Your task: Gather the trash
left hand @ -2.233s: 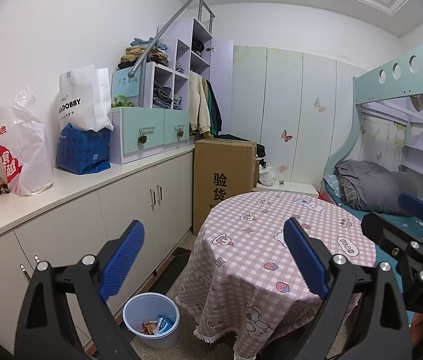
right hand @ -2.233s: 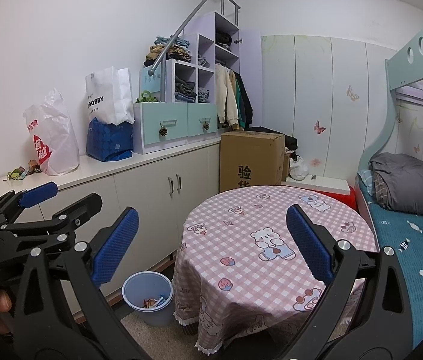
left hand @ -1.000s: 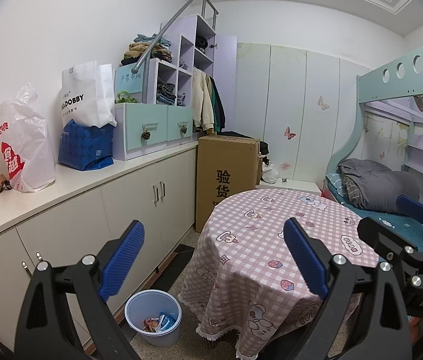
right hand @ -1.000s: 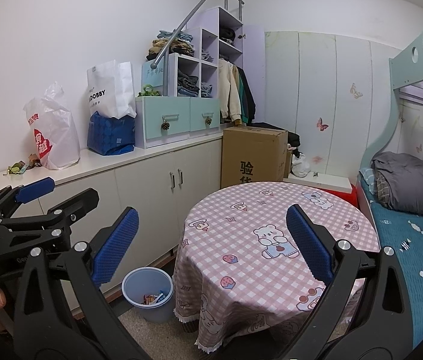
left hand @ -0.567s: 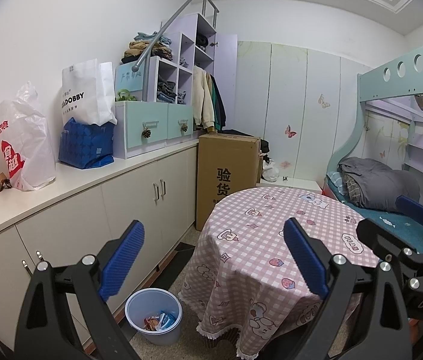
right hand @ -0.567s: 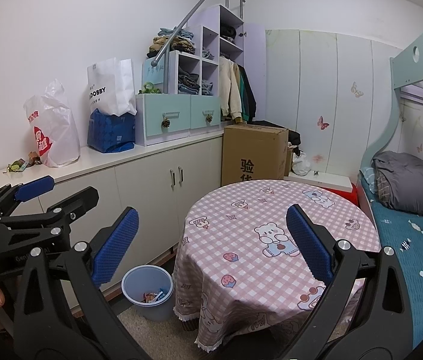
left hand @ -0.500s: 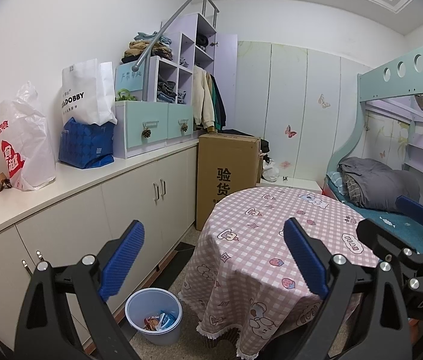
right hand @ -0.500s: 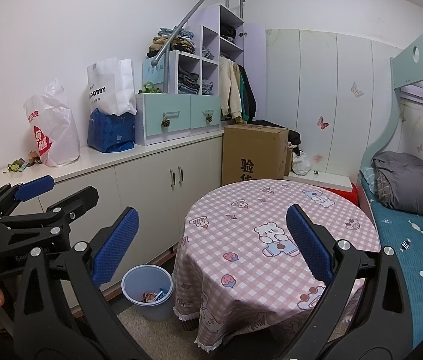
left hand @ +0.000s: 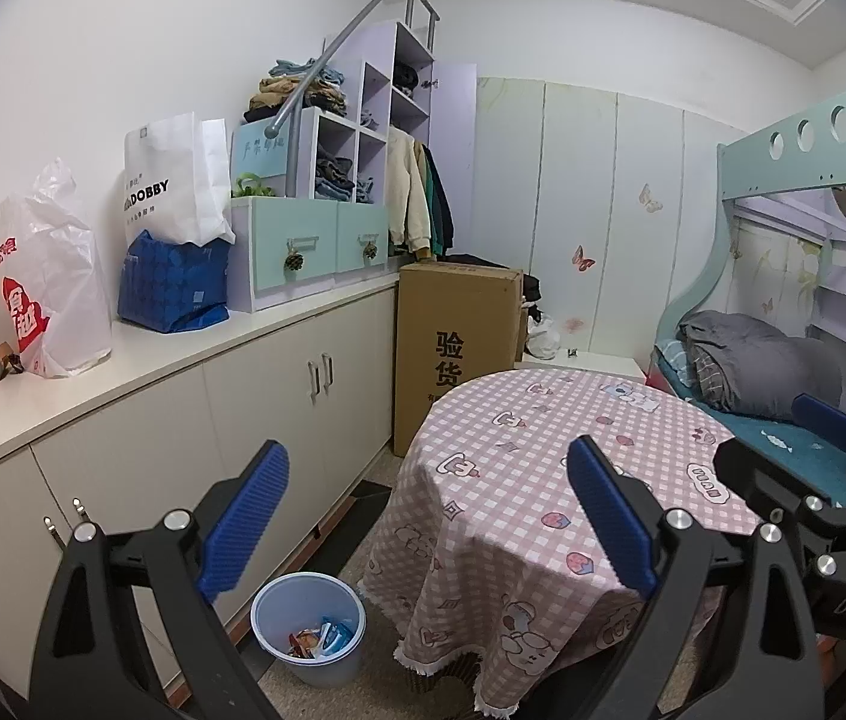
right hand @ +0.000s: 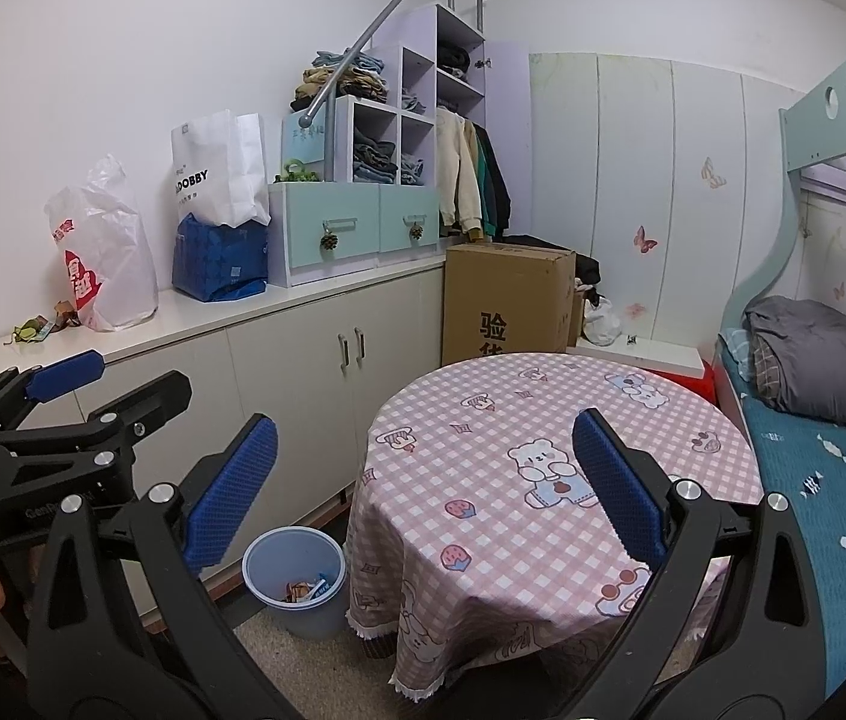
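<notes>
The round table [right hand: 549, 420] under its pink checked cloth stood bare, beside white cabinets and a bunk bed [right hand: 831, 480]. The worktop [left hand: 141, 372] carried a white plastic bag [left hand: 42, 294] near its left end. On the floor by the table's left edge, the blue bin [left hand: 306, 630] held wrappers [left hand: 318, 639]. My left gripper [left hand: 426, 531] and right gripper [right hand: 423, 489] both stood wide open, holding nothing

Both wrist views side by side, facing round table [left hand: 549, 456] and bin [right hand: 294, 579], room-distance
</notes>
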Demonstrator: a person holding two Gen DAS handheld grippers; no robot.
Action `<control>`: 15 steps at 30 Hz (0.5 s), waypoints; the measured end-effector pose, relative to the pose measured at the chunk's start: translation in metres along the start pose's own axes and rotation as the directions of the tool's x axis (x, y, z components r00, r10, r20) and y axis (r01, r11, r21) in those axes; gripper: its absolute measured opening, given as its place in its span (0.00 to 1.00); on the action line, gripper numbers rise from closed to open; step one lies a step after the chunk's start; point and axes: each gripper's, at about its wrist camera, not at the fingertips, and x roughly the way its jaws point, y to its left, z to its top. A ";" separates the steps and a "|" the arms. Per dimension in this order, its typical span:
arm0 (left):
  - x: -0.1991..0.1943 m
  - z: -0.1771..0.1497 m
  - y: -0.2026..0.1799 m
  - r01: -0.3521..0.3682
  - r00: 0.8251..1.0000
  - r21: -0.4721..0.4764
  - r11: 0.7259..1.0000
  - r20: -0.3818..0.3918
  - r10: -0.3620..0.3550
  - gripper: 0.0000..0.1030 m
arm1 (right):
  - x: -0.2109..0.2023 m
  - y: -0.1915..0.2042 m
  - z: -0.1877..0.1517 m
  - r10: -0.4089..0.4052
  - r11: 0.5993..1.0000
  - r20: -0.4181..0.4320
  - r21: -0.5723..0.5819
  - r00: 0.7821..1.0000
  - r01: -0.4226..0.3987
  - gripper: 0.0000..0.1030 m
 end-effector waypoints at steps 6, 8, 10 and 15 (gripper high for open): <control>0.007 -0.003 0.002 -0.006 1.000 0.001 1.000 -0.014 0.006 0.89 | 0.006 -0.008 -0.005 0.007 1.000 -0.017 0.006 1.000 -0.007 0.94; 0.010 -0.004 0.002 -0.010 1.000 0.004 1.000 -0.021 0.010 0.89 | 0.010 -0.009 -0.005 0.011 1.000 -0.023 0.008 1.000 -0.011 0.94; 0.013 -0.004 0.003 -0.012 1.000 0.004 1.000 -0.027 0.012 0.89 | 0.014 -0.010 -0.005 0.015 1.000 -0.031 0.008 0.999 -0.014 0.94; 0.022 -0.005 0.002 -0.023 0.999 0.008 1.000 -0.042 0.024 0.89 | 0.025 -0.013 -0.004 0.022 1.000 -0.043 0.014 0.999 -0.022 0.94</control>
